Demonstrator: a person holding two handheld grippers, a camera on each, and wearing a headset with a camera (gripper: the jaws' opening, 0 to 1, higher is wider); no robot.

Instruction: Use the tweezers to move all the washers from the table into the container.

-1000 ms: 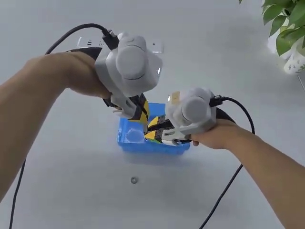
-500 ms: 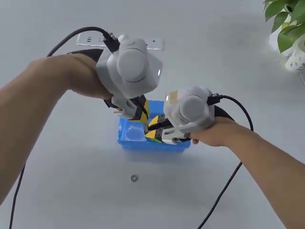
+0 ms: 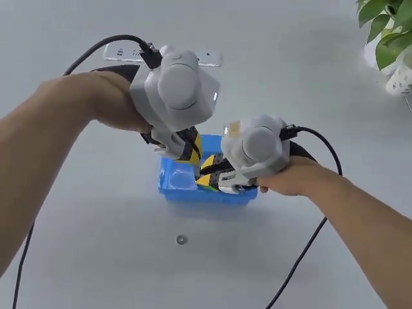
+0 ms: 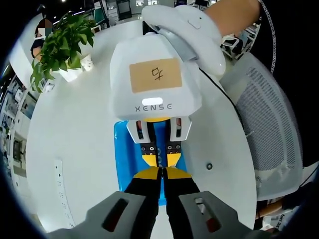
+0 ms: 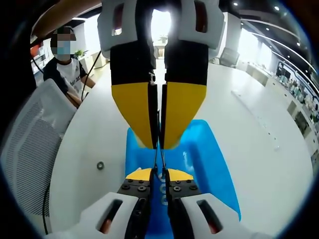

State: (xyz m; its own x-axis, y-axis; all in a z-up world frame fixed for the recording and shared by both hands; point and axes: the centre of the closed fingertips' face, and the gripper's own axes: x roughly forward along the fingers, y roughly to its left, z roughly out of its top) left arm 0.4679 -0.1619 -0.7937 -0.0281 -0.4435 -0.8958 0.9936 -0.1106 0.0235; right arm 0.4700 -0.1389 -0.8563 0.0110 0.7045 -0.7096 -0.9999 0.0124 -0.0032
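One flat round washer (image 3: 181,240), glossy blue container (image 3: 171,185) — thin tweezers (image 5: 158,158) in yellow-tipped jaws.

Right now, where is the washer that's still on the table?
In the head view the washer lies alone on the grey table, a little nearer to you than the blue container, in front of its left half.

Head view down, near; 2 gripper views face each other, sharing container (image 5: 212,154).
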